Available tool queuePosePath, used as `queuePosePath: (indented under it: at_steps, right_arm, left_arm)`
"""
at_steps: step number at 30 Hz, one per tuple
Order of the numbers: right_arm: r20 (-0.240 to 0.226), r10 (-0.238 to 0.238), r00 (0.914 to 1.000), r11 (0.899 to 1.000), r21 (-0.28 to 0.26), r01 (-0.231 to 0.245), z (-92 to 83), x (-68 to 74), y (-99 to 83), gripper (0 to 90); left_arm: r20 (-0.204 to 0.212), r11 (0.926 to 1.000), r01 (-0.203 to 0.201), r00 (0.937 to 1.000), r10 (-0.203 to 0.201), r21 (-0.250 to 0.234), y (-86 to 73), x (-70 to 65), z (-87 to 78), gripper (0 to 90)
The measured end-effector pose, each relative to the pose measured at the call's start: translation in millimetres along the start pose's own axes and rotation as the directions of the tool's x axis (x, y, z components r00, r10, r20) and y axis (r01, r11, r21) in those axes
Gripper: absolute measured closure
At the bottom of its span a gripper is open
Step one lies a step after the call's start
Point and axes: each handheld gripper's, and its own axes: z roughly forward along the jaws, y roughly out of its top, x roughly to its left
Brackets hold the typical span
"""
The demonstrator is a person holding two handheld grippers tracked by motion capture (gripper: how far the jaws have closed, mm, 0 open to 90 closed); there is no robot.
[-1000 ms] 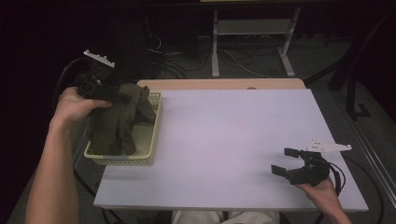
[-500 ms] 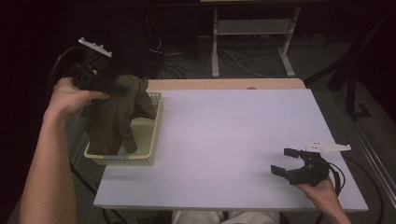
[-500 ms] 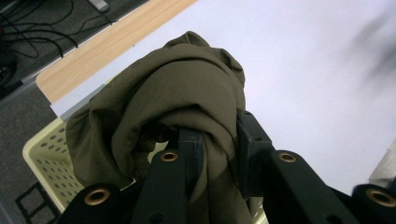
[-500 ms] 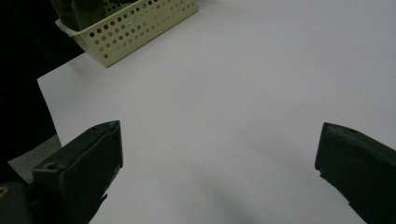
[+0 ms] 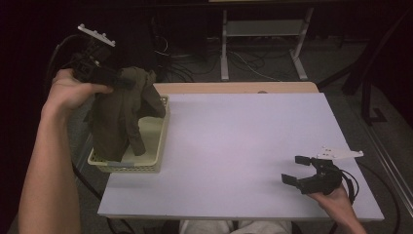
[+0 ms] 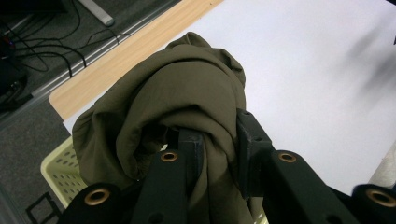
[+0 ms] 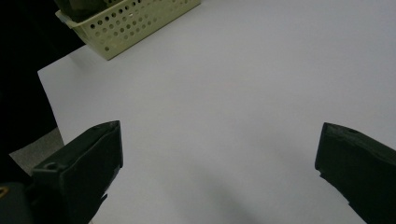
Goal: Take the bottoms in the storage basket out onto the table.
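Note:
An olive-brown cloth point(image 5: 122, 112) hangs from my left gripper point(image 5: 124, 83), raised above the pale yellow basket point(image 5: 157, 144) at the table's left edge. Its lower end still reaches into the basket. In the left gripper view the jaws are shut on a bunched fold of the cloth point(image 6: 187, 107), with my left gripper point(image 6: 219, 140) pinching it between the two pads. My right gripper point(image 5: 296, 169) rests low near the table's front right corner, jaws wide apart. In the right gripper view, the right gripper point(image 7: 219, 154) holds nothing, with bare white table between its fingers point(image 7: 84, 163).
The white table top point(image 5: 243, 141) stretches between basket and right gripper. A wooden strip point(image 5: 234, 87) runs along its far edge. Beyond it are cables and a metal stand point(image 5: 263, 34) on the dark floor. The perforated basket point(image 7: 126, 23) sits far off in the right gripper view.
My left hand has risen, lifting the cloth higher out of the basket so it hangs longer. The right gripper has stayed where it was.

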Motion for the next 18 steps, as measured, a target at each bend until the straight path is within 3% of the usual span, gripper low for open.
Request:
queuePosePath:
  at_steps: [11, 18]
  right_arm:
    - [0.009, 0.008, 0.9999, 1.000, -0.024, -0.008, -2.5, -0.3, 0.4, 0.7]
    - [0.012, 0.005, 0.9999, 0.999, -0.034, -0.004, -4.4, -1.1, 0.7, 0.7]
  left_arm:
    - [-0.010, 0.9991, -0.039, 0.9992, 0.039, -0.017, 25.3, -11.2, -14.9, 73.7]
    - [0.010, 0.9964, -0.079, 0.9968, 0.080, -0.030, 41.7, -24.2, -15.0, 73.7]
